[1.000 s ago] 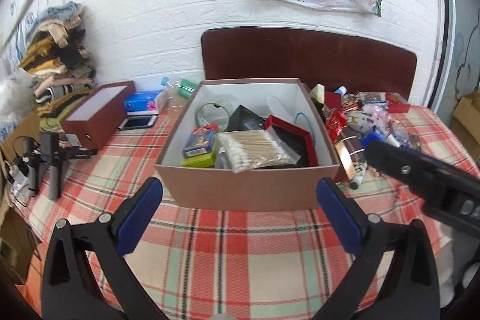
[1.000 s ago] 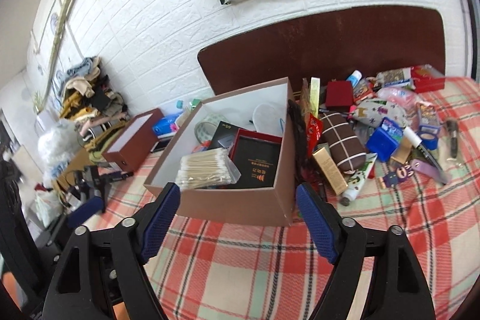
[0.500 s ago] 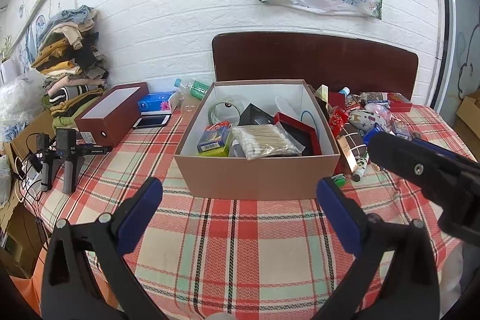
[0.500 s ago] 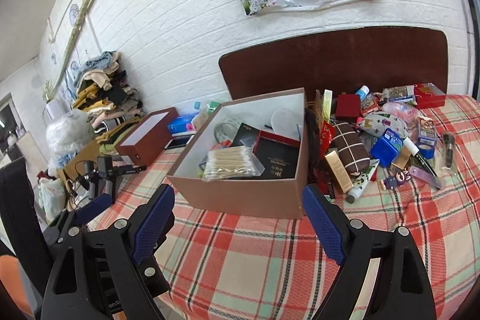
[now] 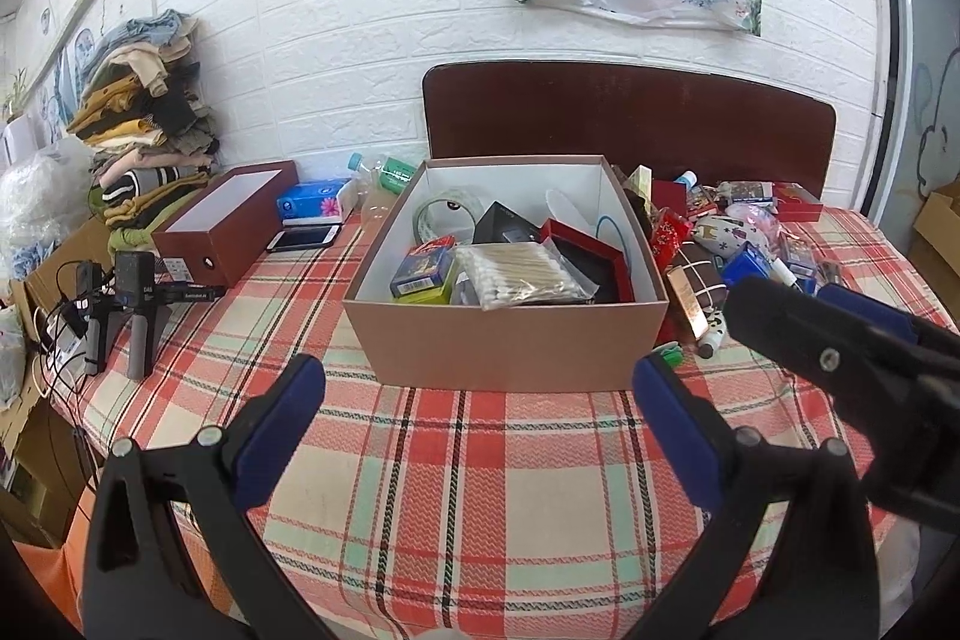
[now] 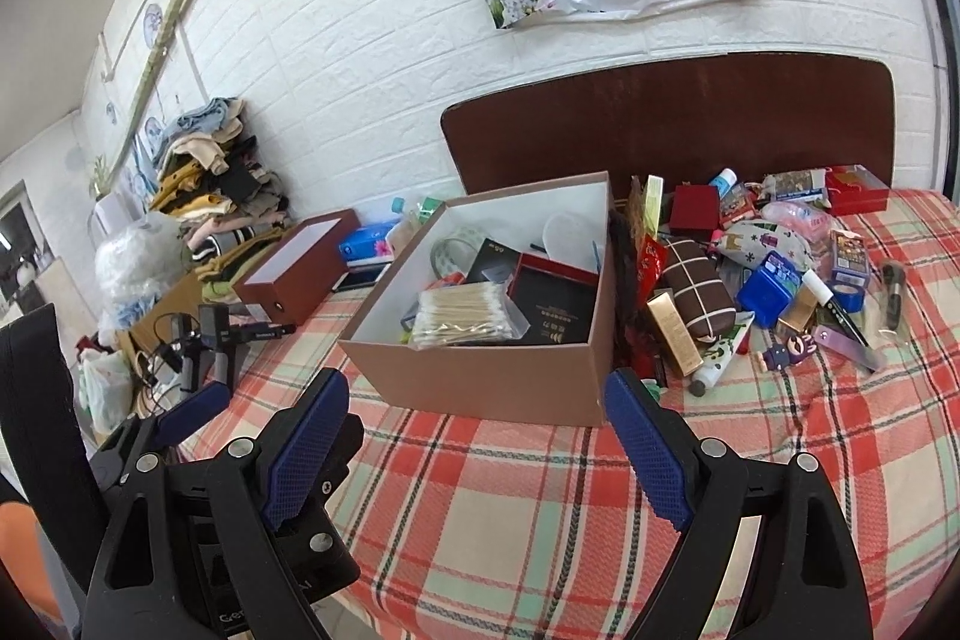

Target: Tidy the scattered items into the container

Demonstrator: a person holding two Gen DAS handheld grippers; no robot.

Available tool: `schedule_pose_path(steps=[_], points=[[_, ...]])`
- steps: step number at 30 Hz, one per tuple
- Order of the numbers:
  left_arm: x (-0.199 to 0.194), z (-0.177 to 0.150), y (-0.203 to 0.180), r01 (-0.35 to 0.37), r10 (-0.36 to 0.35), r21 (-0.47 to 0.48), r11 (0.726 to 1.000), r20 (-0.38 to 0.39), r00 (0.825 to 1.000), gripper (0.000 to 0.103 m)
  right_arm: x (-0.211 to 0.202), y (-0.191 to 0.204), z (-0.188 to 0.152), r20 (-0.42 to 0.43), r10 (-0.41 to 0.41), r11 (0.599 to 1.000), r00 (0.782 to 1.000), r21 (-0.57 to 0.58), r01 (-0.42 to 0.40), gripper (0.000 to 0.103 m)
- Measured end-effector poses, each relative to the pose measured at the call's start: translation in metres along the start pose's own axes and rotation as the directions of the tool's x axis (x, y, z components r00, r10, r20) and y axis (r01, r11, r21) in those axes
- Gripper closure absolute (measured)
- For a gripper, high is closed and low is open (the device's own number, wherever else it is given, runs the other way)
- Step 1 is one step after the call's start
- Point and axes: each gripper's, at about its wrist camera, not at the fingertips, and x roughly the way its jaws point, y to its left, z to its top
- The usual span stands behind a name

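Observation:
A brown cardboard box (image 5: 510, 346) (image 6: 480, 382) stands in the middle of the plaid table, holding cotton swabs (image 5: 522, 274), a red-rimmed black case (image 6: 555, 304), a card pack (image 5: 423, 268) and tape. Scattered items lie to its right: a brown checked pouch (image 6: 699, 289), a gold box (image 6: 675, 337), a blue box (image 6: 768, 295), a white tube (image 6: 717, 367). My left gripper (image 5: 480, 424) is open and empty, held back in front of the box. My right gripper (image 6: 477, 451) is open and empty, in front of the box's near right corner.
A dark red long box (image 5: 225, 229), a phone (image 5: 303, 238) and a tissue pack (image 5: 312, 208) lie left of the box. A small camera tripod (image 5: 129, 304) stands at the table's left edge. A dark headboard (image 5: 630, 118) and folded clothes (image 5: 147, 112) sit behind.
Both grippers have pulled back and away from the box, which now looks smaller and farther. Both stay open and empty. Nothing on the table moved.

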Motion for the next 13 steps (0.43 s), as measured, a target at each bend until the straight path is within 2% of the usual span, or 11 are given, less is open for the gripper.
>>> schedule_pose_path(steps=[13], points=[[0.0021,-0.0023,-0.0039,0.034,-0.034,-0.011,0.999,-0.004,0.999,0.0,0.0011,-0.008,-0.0021,-0.015,-0.013,1.0,1.0,0.024,0.014,0.015]])
